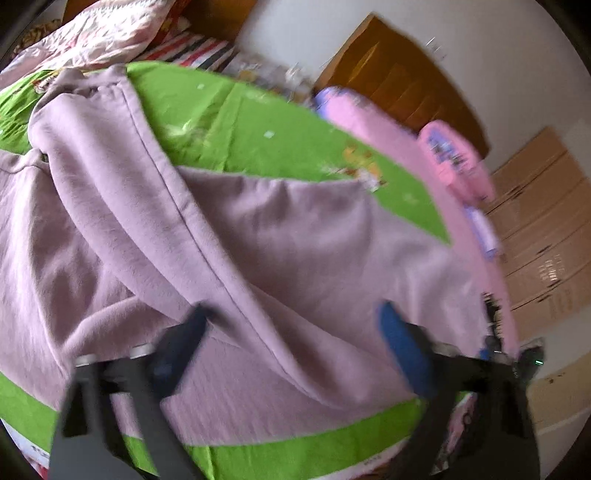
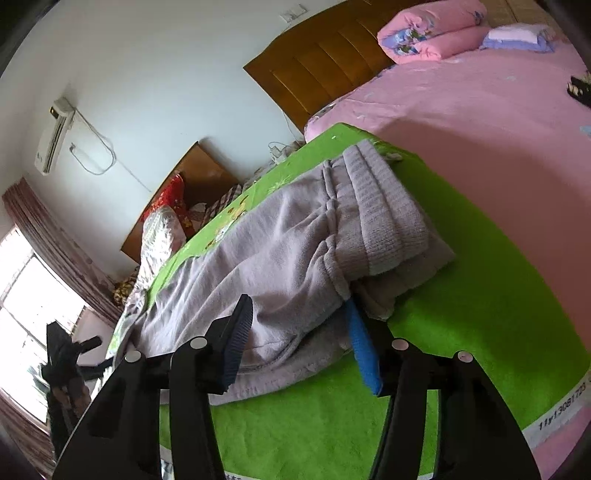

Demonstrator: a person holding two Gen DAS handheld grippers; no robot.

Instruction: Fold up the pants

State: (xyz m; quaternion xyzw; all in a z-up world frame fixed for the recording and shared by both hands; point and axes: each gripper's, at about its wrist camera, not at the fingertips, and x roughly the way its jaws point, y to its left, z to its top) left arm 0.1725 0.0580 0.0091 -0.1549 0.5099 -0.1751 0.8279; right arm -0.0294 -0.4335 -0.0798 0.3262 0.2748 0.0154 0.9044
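Lilac fleece pants [image 1: 258, 236] lie spread on a green sheet [image 1: 236, 122], one leg folded across the other in the blurred left wrist view. My left gripper [image 1: 291, 332] hovers over the near part of the pants, jaws wide apart with nothing pinched. In the right wrist view the pants [image 2: 280, 251] show their ribbed waistband [image 2: 388, 214] at the far end. My right gripper [image 2: 299, 336] straddles the near fold of cloth. Its blue-padded finger [image 2: 364, 354] is tucked under the fabric edge and the other finger [image 2: 236, 339] rests beside the cloth, with a gap still visible.
A pink bed [image 2: 480, 122] with a rolled pink quilt [image 2: 428, 33] adjoins the green sheet [image 2: 480, 302] on the right. A wooden headboard [image 2: 321, 70] stands against the wall. Pillows and a patterned quilt [image 1: 96, 33] lie at the far left. Pale wardrobes [image 1: 546, 229] stand beyond.
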